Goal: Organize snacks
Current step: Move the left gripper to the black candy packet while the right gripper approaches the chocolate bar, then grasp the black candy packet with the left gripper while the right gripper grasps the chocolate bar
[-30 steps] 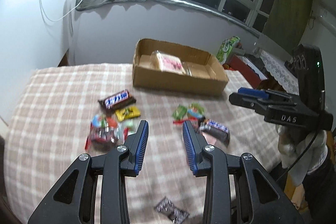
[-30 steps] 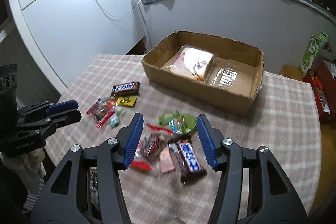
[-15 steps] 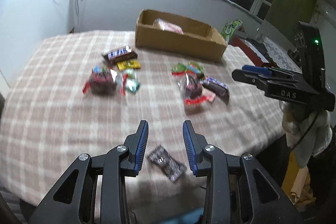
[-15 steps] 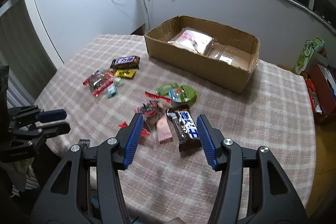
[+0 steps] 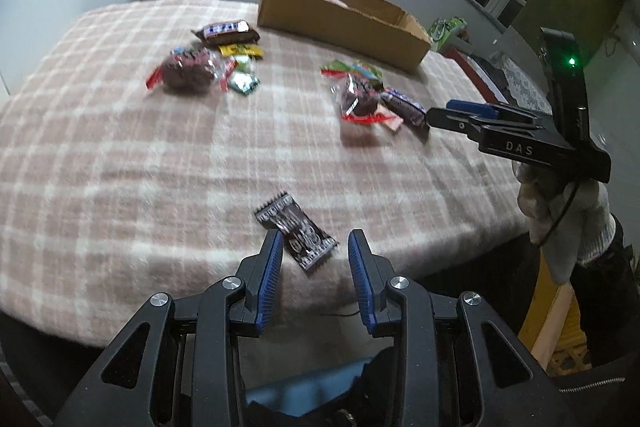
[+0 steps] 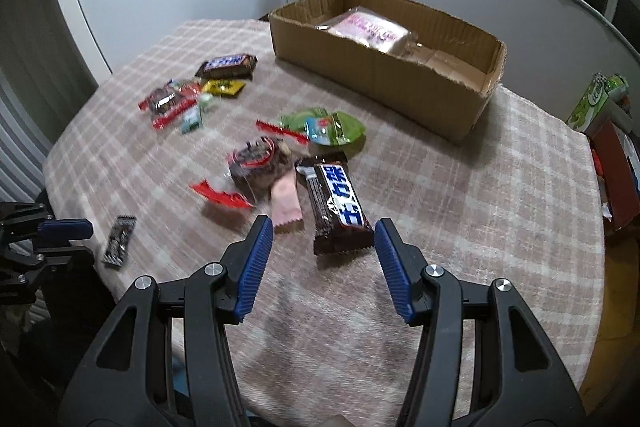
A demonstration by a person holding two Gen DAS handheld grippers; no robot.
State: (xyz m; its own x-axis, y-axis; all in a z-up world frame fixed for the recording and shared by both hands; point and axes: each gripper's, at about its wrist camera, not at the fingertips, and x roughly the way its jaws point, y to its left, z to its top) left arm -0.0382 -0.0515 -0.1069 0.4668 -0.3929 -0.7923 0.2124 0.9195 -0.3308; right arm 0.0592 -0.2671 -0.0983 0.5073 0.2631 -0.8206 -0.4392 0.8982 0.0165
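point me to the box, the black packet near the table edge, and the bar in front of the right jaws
box (image 6: pixel 384 83), right wrist view, front wall.
black packet (image 5: pixel 295 229), left wrist view, wrapper middle.
bar (image 6: pixel 338 205), right wrist view, blue lettering.

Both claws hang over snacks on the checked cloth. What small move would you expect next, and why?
Probably the left claw lowers a little and closes on the small dark foil packet. Its jaws are open, the packet lies between the tips near the table edge, and the cardboard box awaits snacks.
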